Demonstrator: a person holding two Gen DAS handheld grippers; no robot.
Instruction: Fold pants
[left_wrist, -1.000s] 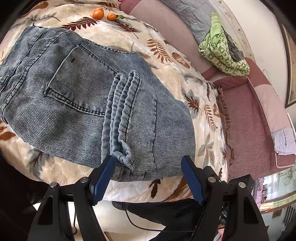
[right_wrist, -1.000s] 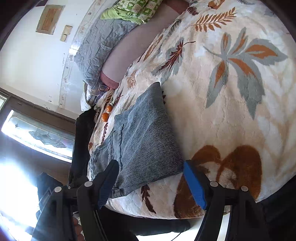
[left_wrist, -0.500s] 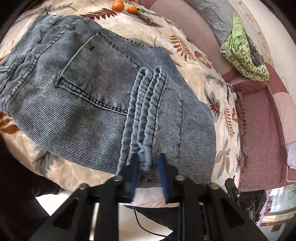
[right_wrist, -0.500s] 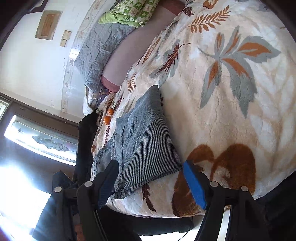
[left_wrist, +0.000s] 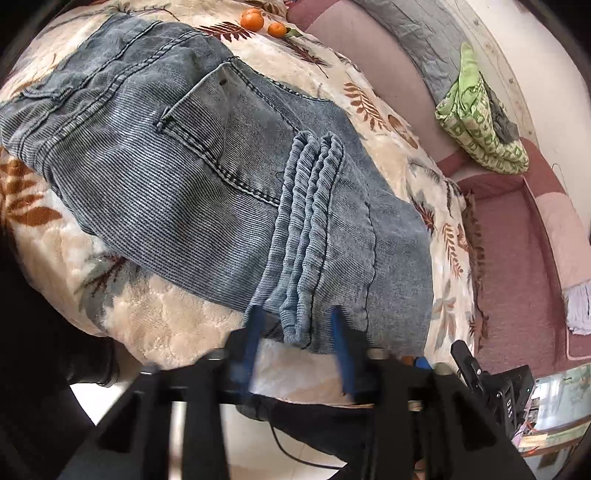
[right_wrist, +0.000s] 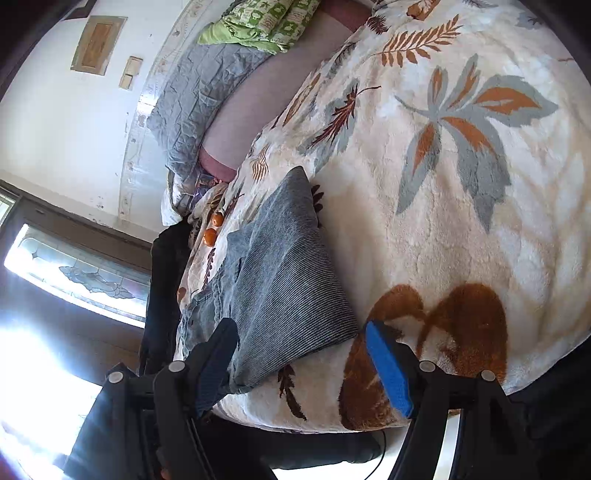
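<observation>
Pants: one pair of blue-grey corduroy pants (left_wrist: 207, 177) lies folded on the bed, near its front edge, back pocket up.
Hems: three or four ribbed hem layers (left_wrist: 306, 236) are stacked in a ridge across the fold, their ends reaching the near edge.
Left tongs: the left tongs (left_wrist: 295, 347) straddle the ridge's near end; the jaws are opening, blurred in motion, the hem bundle between them but the pads not pressing on it.
Right tongs: the right tongs (right_wrist: 299, 365) stand open at the bed's edge, the folded end of the pants just beyond the jaws, nothing gripped.
Bed: leaf-patterned fleece blanket (right_wrist: 461, 221) under the pants; two oranges (left_wrist: 262, 24) sit well apart at the far side.
Step in hand: judged as release of the hem bundle after setting it down; the fold appears largely made.
Next move: likely calls for drawing the left tongs clear without dragging the layers, then squaring or smoothing the stack.
</observation>
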